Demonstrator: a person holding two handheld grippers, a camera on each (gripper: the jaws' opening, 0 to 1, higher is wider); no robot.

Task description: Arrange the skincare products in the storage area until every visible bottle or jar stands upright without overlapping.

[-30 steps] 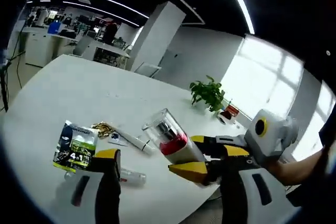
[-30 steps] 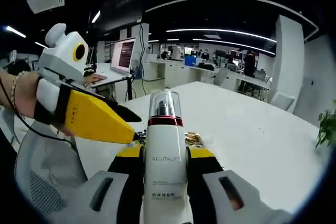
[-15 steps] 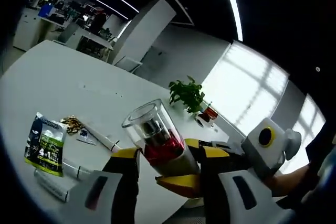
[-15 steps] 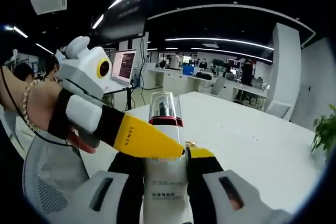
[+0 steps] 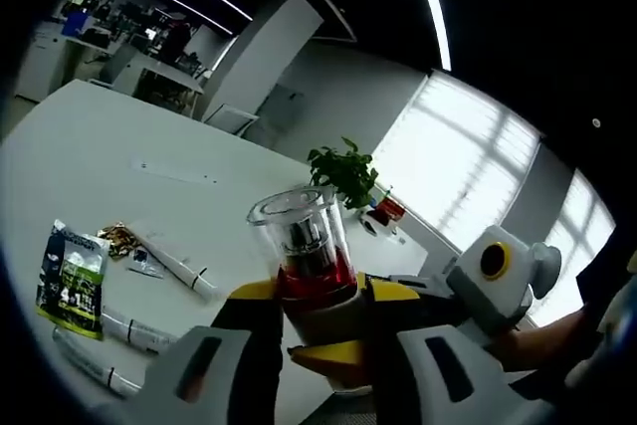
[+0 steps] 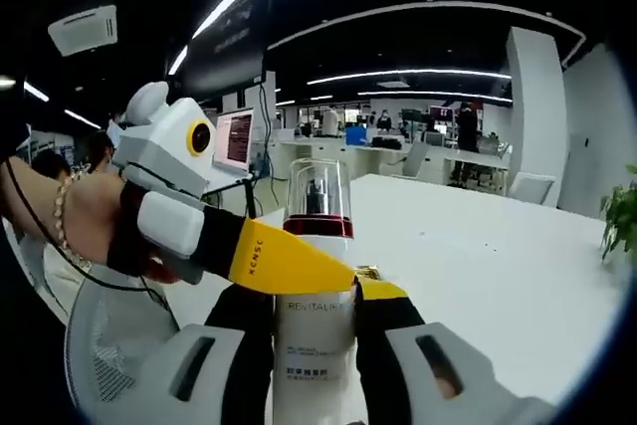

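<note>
1. Table: white, spans the left half of the left gripper view; a plant stands at its far edge, upper centre.
2. Bottle: white with red band and clear cap, held above the table, centre of both views.
3. Right gripper: jaws closed on the bottle's body, low centre.
4. Left gripper: jaws bracket the bottle just under the red band; whether they press it cannot be told.
5. Sachet and tubes lie flat, lower left.
6. Step, as judged: two-handed hold or handover. Next: lower the bottle upright onto bare table, apart from the tubes.
</note>
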